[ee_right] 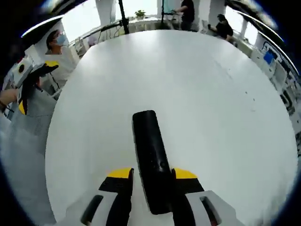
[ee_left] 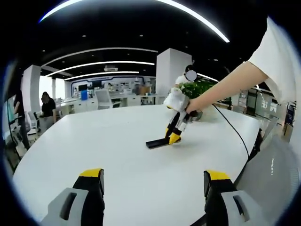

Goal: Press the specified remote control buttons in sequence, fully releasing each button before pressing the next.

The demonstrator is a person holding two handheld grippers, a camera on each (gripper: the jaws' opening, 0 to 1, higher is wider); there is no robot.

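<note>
Remote control: black, lying flat on the white counter.
Right gripper: jaws on either side of the remote, seemingly clamping it.
Left gripper: jaws wide apart, holding nothing, above the counter.

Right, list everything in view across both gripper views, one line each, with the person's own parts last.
remote control: one, black, lying flat on the table between the right gripper's jaws.
table: one, white, large and rounded, under both grippers.
plant: one, green, at the far edge of the table in the left gripper view.
cable: one, black, trailing across the table from the right gripper.
people in the background: a few, dark clothes, at desks beyond the table.
left gripper: one, yellow-tipped black jaws, spread apart over bare table.
right gripper: one, yellow-tipped black jaws, closed on the sides of the remote control.
person's arm: one, white sleeve, holding the right gripper.
</note>
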